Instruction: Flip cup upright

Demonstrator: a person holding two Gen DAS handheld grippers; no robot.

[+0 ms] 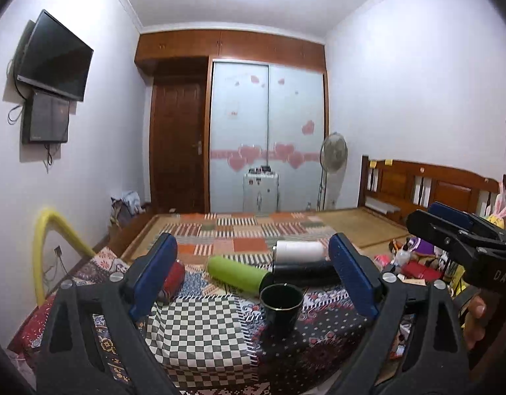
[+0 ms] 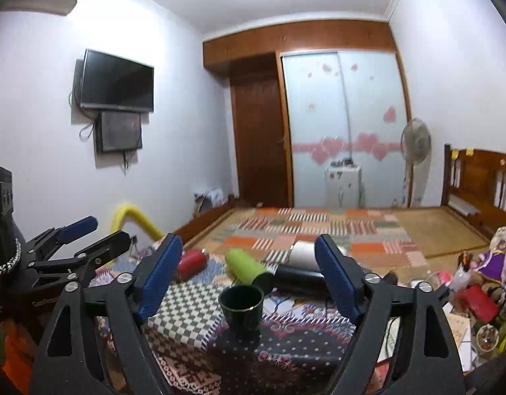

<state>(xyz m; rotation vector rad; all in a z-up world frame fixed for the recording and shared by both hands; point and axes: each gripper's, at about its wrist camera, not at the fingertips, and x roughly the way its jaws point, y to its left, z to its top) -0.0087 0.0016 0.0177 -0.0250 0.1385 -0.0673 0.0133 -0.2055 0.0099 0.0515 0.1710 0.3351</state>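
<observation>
A small dark cup [image 1: 281,306] stands upright, mouth up, on the patterned bedspread [image 1: 200,335]. It also shows in the right wrist view [image 2: 241,306]. My left gripper [image 1: 253,276] is open and empty, its blue pads wide apart, with the cup just beyond and between them. My right gripper [image 2: 249,273] is open and empty too, the cup ahead between its pads. The right gripper also shows at the right edge of the left wrist view [image 1: 457,230], and the left gripper shows at the left of the right wrist view [image 2: 78,237].
Behind the cup lie a green bottle [image 1: 236,275], a red bottle [image 1: 173,278], a white flask [image 1: 299,251] and a black flask [image 1: 302,271]. A yellow tube [image 1: 55,247] arches at the left. Toys and clutter [image 2: 476,283] sit at the right. A wooden headboard [image 1: 427,187] stands beyond.
</observation>
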